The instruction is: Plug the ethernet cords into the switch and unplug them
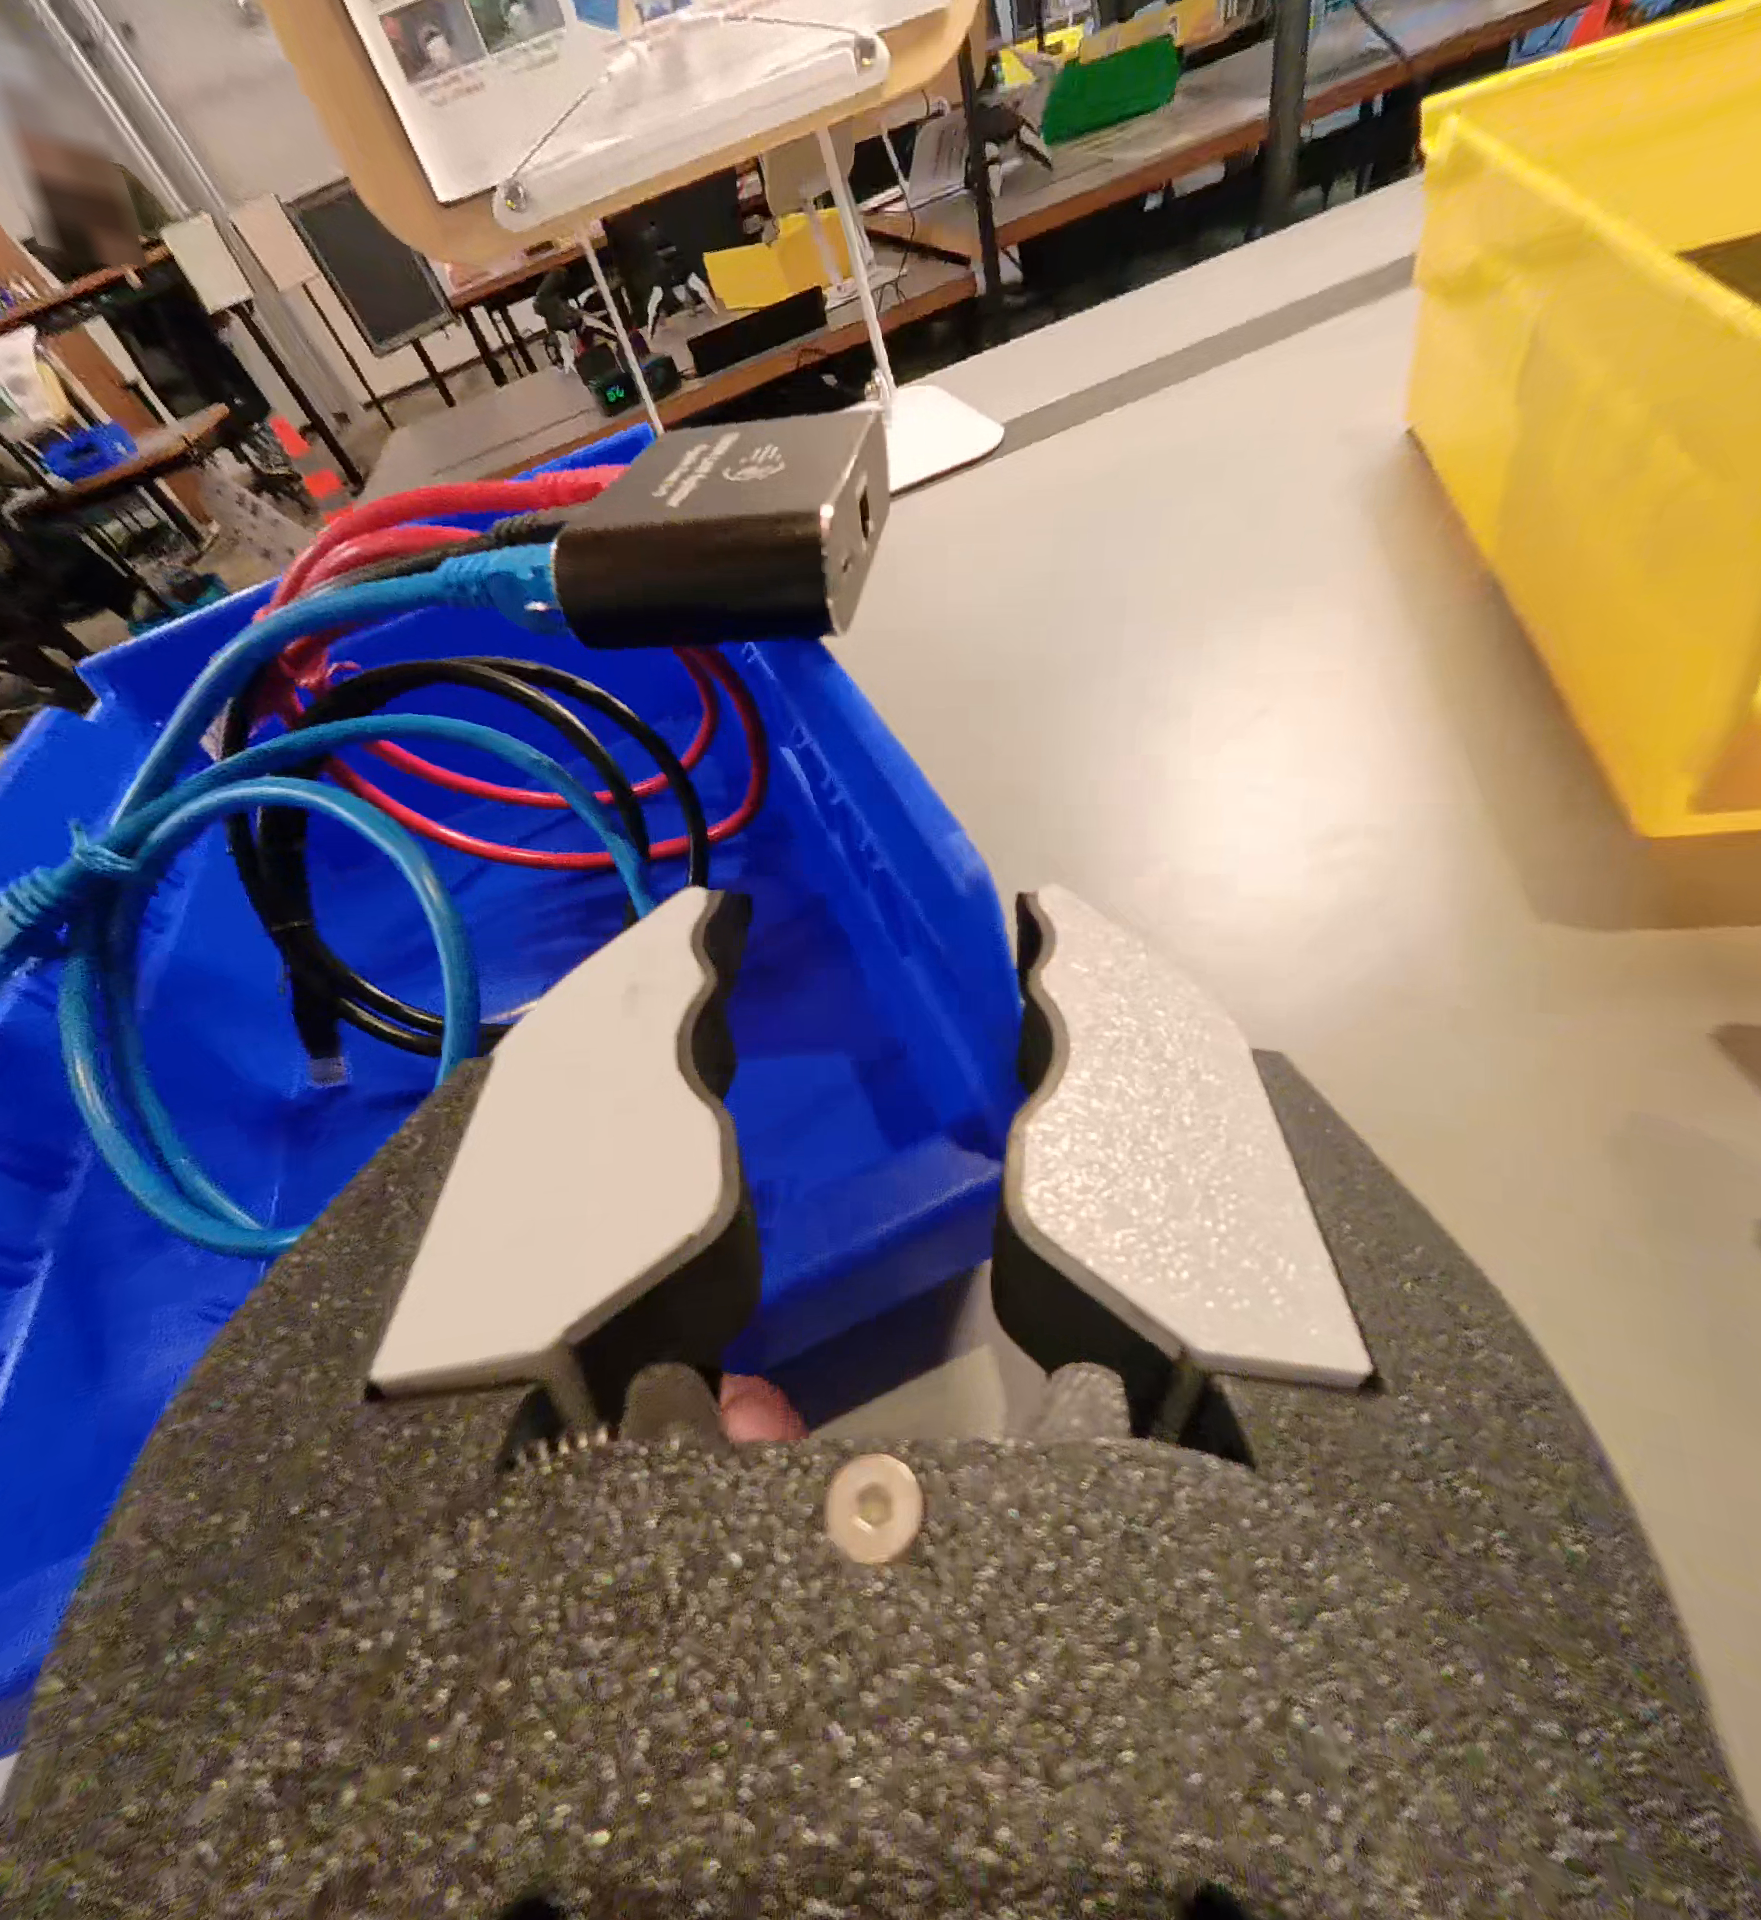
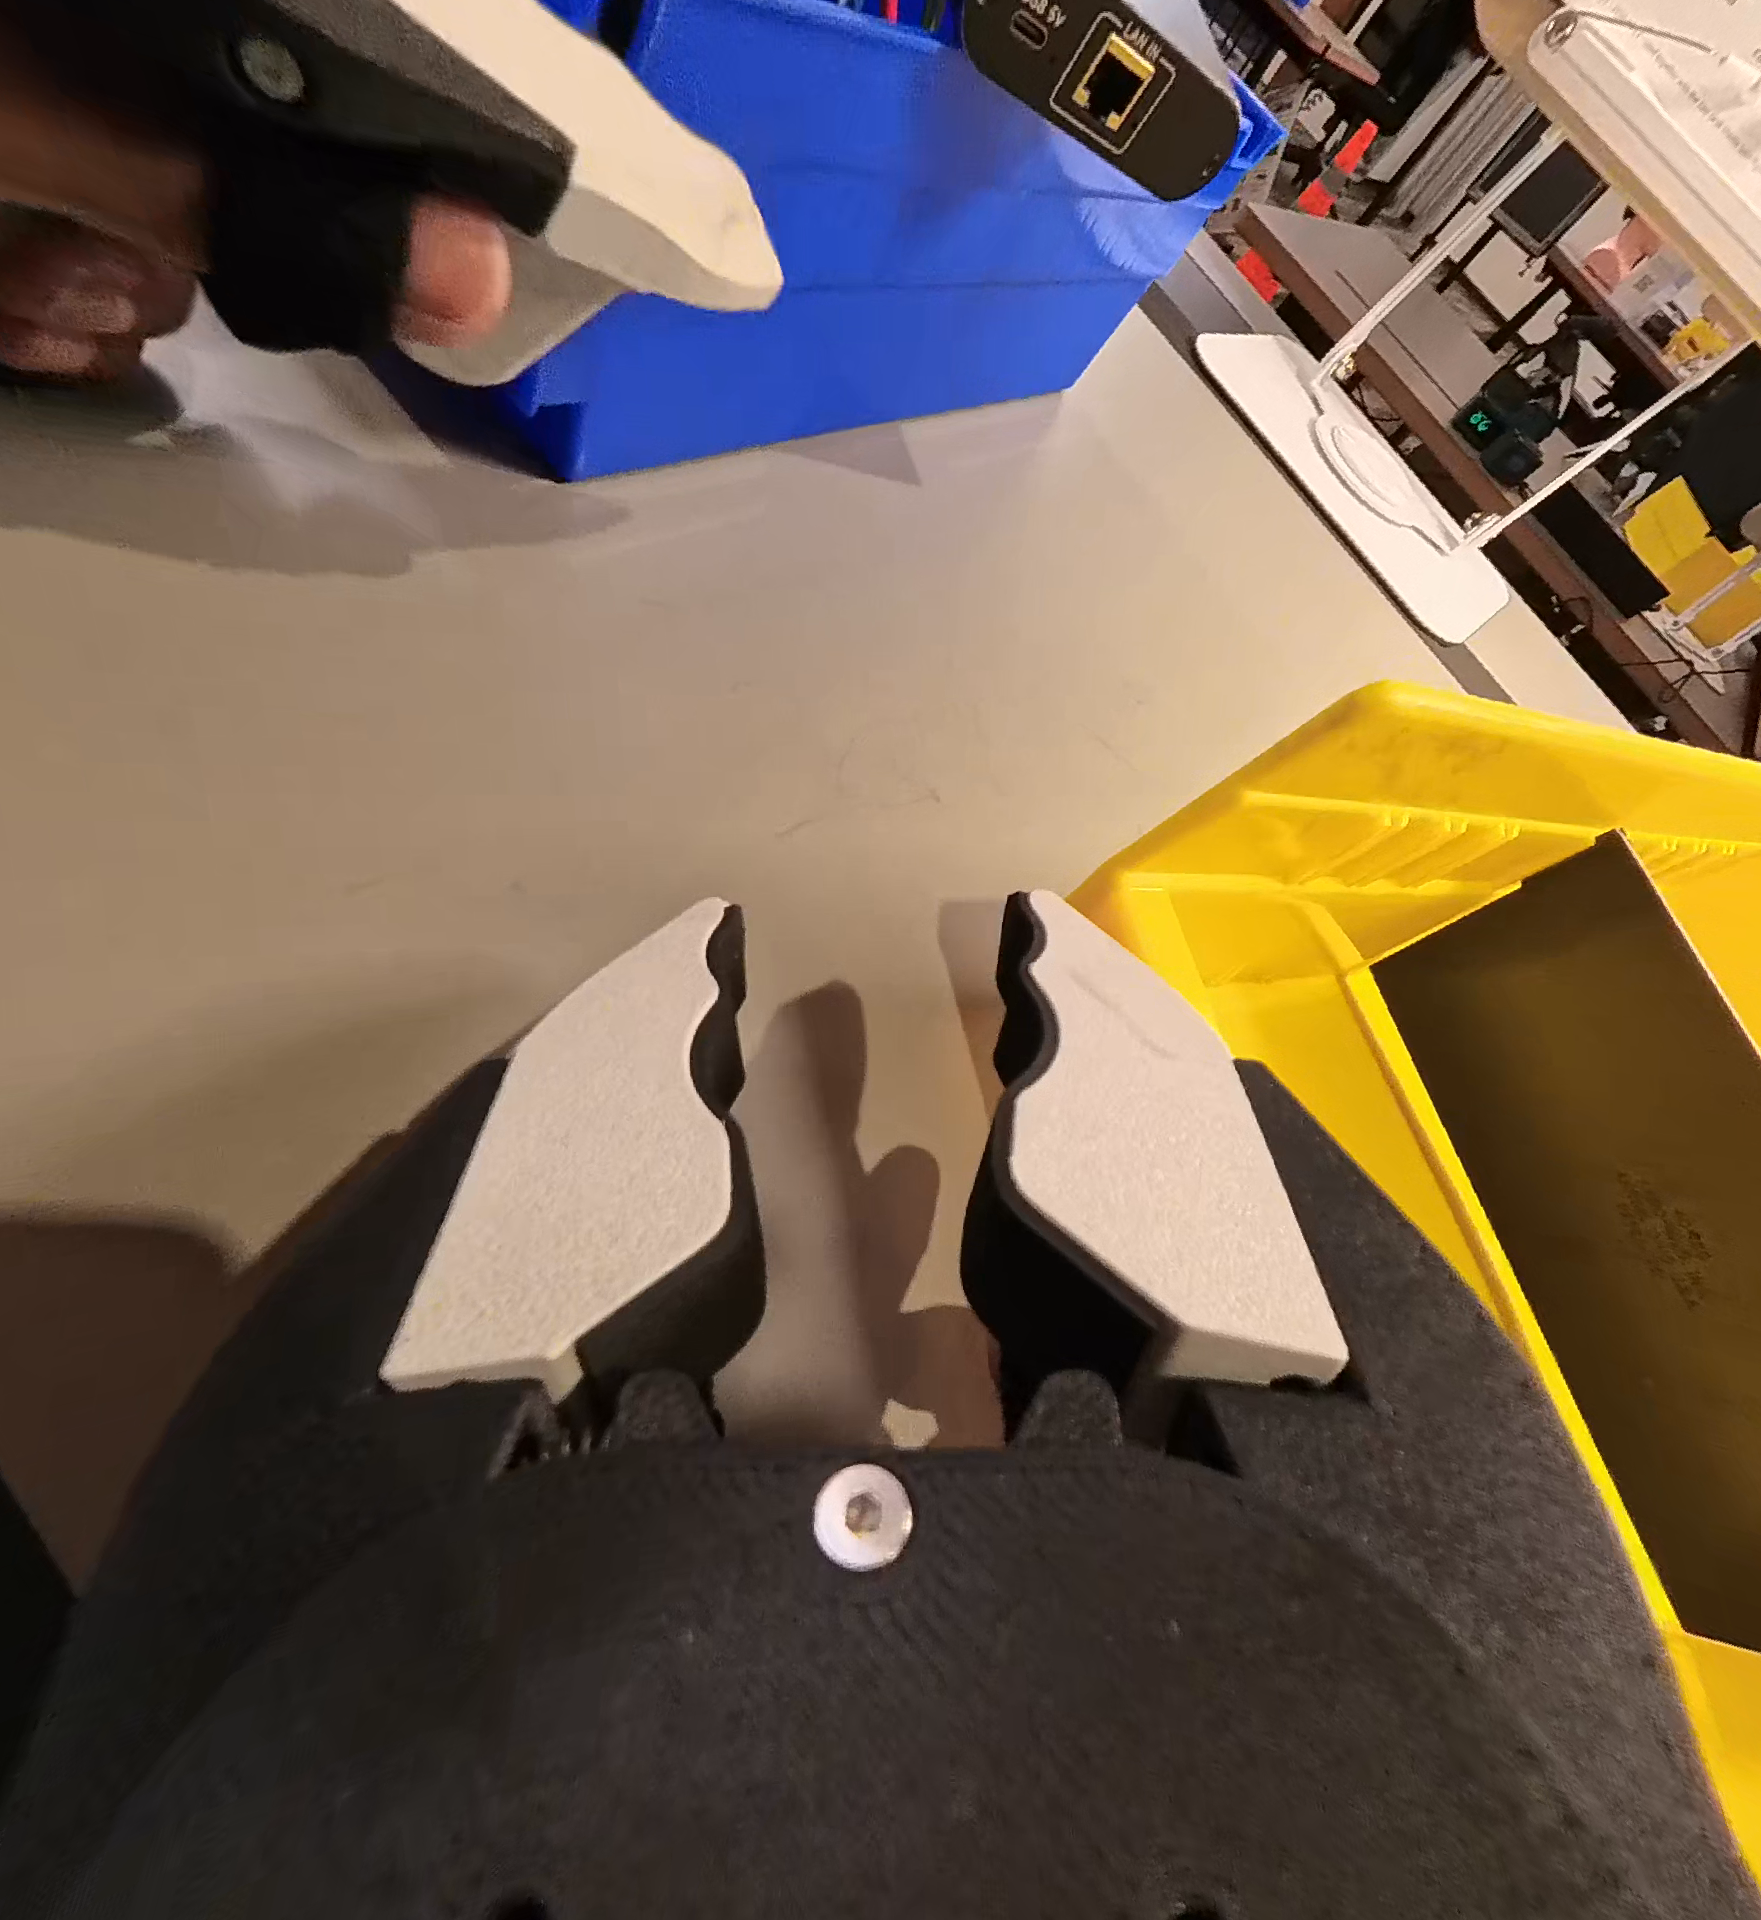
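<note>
Resting on the blue plastic bin's (image 1: 855,831) rim ahead of the released left tongs (image 1: 871,914), the boxy black switch (image 1: 720,540) holds looped cords (image 1: 263,613); right tongs (image 2: 871,920) gape over the smooth bench (image 2: 543,727).

The left gripper (image 1: 871,914) hangs with jaws apart over the blue bin (image 1: 855,997); the black switch (image 1: 720,540), cords (image 1: 502,769) plugged in, rests on its far rim.
</note>
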`<action>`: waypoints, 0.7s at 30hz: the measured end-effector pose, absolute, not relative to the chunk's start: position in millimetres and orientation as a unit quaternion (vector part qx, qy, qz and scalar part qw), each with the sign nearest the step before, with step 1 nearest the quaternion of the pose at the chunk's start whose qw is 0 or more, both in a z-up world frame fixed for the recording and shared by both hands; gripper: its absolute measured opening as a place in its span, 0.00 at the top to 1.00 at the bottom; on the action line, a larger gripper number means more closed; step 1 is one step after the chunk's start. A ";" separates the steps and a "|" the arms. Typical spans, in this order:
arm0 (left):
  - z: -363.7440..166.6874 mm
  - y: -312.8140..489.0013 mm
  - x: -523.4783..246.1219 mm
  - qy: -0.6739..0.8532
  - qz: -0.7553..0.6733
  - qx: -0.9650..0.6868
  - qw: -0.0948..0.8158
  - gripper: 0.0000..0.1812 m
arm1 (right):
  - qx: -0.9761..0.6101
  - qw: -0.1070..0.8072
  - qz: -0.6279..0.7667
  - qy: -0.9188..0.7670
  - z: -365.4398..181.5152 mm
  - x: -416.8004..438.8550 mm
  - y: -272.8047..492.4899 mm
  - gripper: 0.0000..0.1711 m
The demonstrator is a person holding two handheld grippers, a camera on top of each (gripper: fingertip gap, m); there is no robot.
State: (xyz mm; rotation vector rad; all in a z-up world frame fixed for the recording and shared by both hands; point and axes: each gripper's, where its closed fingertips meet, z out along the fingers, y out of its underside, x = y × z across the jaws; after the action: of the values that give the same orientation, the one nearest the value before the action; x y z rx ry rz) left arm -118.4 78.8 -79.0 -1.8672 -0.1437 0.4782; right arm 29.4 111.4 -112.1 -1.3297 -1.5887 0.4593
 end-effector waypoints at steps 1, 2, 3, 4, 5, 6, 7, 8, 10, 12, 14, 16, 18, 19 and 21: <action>-79.2 79.3 -118.7 -0.057 0.210 -0.794 0.567 0.73 | -0.547 0.488 0.189 -0.653 -112.1 29.4 111.6 0.72; -79.3 78.6 -119.4 -0.053 0.220 -0.793 0.565 0.76 | -0.547 0.489 0.189 -0.653 -111.8 29.5 111.6 0.72; -79.2 76.9 -120.5 -0.049 0.230 -0.792 0.563 0.80 | -0.547 0.490 0.189 -0.652 -111.6 29.5 111.7 0.72; -79.3 74.1 -121.7 -0.043 0.241 -0.791 0.561 0.85 | -0.546 0.491 0.187 -0.652 -111.5 29.5 111.8 0.72; -79.7 70.6 -123.1 -0.037 0.251 -0.790 0.558 0.92 | -0.545 0.493 0.186 -0.652 -111.3 29.5 111.7 0.72; -79.8 65.7 -126.2 -0.036 0.263 -0.788 0.555 0.94 | -0.544 0.494 0.183 -0.653 -111.5 29.4 111.7 0.72; -79.6 60.3 -130.2 -0.036 0.272 -0.786 0.554 0.95 | -0.543 0.495 0.180 -0.654 -111.9 29.3 111.6 0.72; -79.3 54.8 -133.9 -0.038 0.276 -0.785 0.553 0.96 | -0.543 0.495 0.177 -0.655 -112.4 29.2 111.5 0.72; -78.5 44.2 -141.3 -0.048 0.277 -0.784 0.554 0.97 | -0.541 0.497 0.170 -0.657 -113.4 28.9 111.7 0.72; -77.5 35.0 -148.6 -0.054 0.280 -0.781 0.555 0.97 | -0.541 0.501 0.164 -0.656 -113.3 28.9 112.4 0.72; -77.4 28.6 -154.8 -0.058 0.280 -0.781 0.555 0.97 | -0.542 0.512 0.159 -0.647 -110.7 29.6 114.9 0.72; -77.4 25.0 -159.6 -0.061 0.280 -0.781 0.554 0.97 | -0.545 0.530 0.153 -0.632 -105.7 31.2 119.0 0.72; -78.3 23.1 -163.9 -0.061 0.286 -0.782 0.551 0.97 | -0.548 0.556 0.143 -0.608 -98.3 34.2 124.9 0.72; -78.3 22.4 -165.8 -0.059 0.290 -0.781 0.550 0.97 | -0.550 0.572 0.137 -0.593 -93.2 36.6 128.5 0.71; -78.3 20.9 -168.3 -0.058 0.295 -0.780 0.548 0.96 | -0.552 0.607 0.131 -0.557 -81.5 43.8 135.0 0.71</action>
State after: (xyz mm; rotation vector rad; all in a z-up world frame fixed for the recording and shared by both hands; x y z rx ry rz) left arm -168.3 20.9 -78.3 -1.8481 -0.1364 0.6999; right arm 43.8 135.0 -81.5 -1.2764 -1.2869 0.3030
